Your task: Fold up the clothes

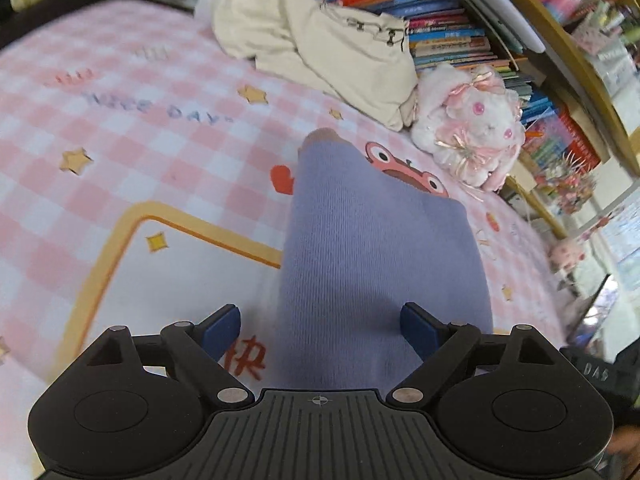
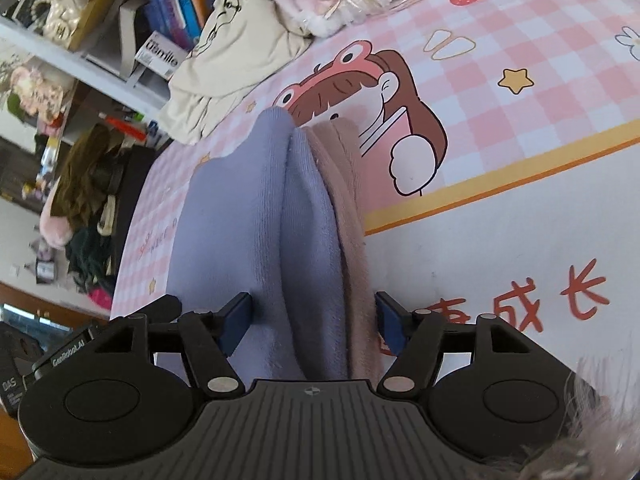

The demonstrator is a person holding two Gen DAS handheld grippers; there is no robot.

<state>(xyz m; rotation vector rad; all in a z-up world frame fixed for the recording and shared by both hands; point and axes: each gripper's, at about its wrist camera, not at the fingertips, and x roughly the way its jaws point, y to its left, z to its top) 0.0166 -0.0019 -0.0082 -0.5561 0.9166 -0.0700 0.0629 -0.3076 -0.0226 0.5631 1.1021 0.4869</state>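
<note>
A lavender knit garment [image 1: 376, 264] with a dusty-pink trim lies on the pink checked bed sheet [image 1: 120, 132]. In the left wrist view it runs forward between the jaws of my left gripper [image 1: 322, 326], which stand wide open around it. In the right wrist view the same garment [image 2: 248, 216] is bunched in folds, with its pink edge [image 2: 352, 216] on the right, and passes between the open jaws of my right gripper [image 2: 314, 318]. Neither gripper's pads press the cloth.
A cream garment [image 1: 320, 44] lies crumpled at the far edge of the bed, also in the right wrist view [image 2: 236, 60]. A pink plush rabbit [image 1: 472, 128] sits beside it. Bookshelves [image 1: 460, 28] line the far side. The sheet [image 2: 520, 80] carries cartoon prints.
</note>
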